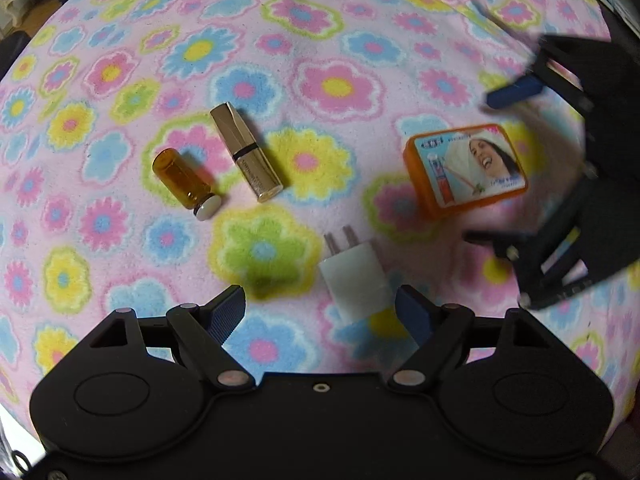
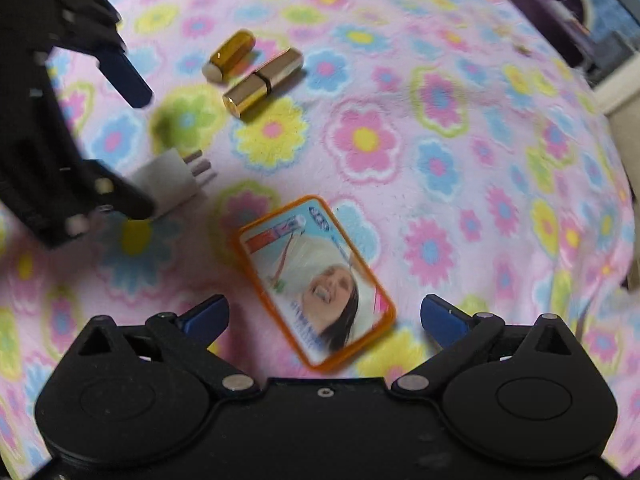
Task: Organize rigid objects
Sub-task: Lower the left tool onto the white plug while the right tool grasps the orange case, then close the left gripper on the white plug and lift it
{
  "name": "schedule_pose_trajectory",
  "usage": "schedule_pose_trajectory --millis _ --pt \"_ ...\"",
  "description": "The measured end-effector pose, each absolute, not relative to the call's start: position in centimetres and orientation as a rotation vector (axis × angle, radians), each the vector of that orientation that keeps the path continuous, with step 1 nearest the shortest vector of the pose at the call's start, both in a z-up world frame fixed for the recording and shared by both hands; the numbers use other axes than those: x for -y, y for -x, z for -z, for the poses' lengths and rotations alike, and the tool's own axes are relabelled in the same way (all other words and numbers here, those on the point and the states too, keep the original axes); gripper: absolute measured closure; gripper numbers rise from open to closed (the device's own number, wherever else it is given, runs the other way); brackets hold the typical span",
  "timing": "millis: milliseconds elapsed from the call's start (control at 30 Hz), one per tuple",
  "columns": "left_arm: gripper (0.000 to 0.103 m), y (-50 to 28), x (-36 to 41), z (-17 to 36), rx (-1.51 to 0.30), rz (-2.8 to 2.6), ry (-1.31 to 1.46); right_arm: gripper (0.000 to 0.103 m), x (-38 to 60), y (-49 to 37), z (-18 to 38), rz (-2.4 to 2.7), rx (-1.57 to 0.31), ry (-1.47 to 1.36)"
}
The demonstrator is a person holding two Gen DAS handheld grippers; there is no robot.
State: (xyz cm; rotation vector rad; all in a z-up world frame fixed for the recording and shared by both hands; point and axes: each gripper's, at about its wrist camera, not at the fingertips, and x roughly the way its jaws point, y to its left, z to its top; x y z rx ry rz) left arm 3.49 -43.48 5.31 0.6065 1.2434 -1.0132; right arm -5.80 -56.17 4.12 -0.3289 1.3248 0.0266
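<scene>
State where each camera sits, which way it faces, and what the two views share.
Left wrist: on the left gripper, facing steeply down at the white charger; its open fingers show, right gripper alongside.
Right wrist: on the right gripper, facing down at the orange box; own open fingers show.
Shared: amber vial, gold lipstick, floral blanket.

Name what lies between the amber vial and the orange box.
The gold lipstick lies between vial and box, then bare blanket; left wrist view.

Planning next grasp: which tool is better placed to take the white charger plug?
Left. The white charger plug lies just ahead of the left tool, between its open fingers. The right tool is open over the orange box instead.
</scene>
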Motion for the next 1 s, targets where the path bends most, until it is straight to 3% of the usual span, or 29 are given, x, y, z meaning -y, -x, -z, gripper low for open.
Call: schedule_pose_trajectory --millis 167,300,467,1000 --pt "0.024 -3.2 43.1 -4.8 -1.227 1.038 -0.644 0.009 57.2 4.3 -2.8 -0.110 -1.382 0.225" --pt "0.024 -3.3 43.0 -4.0 -1.237 1.029 -0.652 0.026 57.4 4.5 -3.5 -0.092 -1.393 0.177" --pt "0.024 -3.2 43.1 -3.9 -1.244 1.028 -0.636 0.038 57.2 4.8 -4.1 -0.018 -1.431 0.114" --pt "0.021 -4.4 45.3 -3.6 -1.364 0.866 -0.407 0.039 56.2 11.7 -5.4 0.103 -1.410 -0.001"
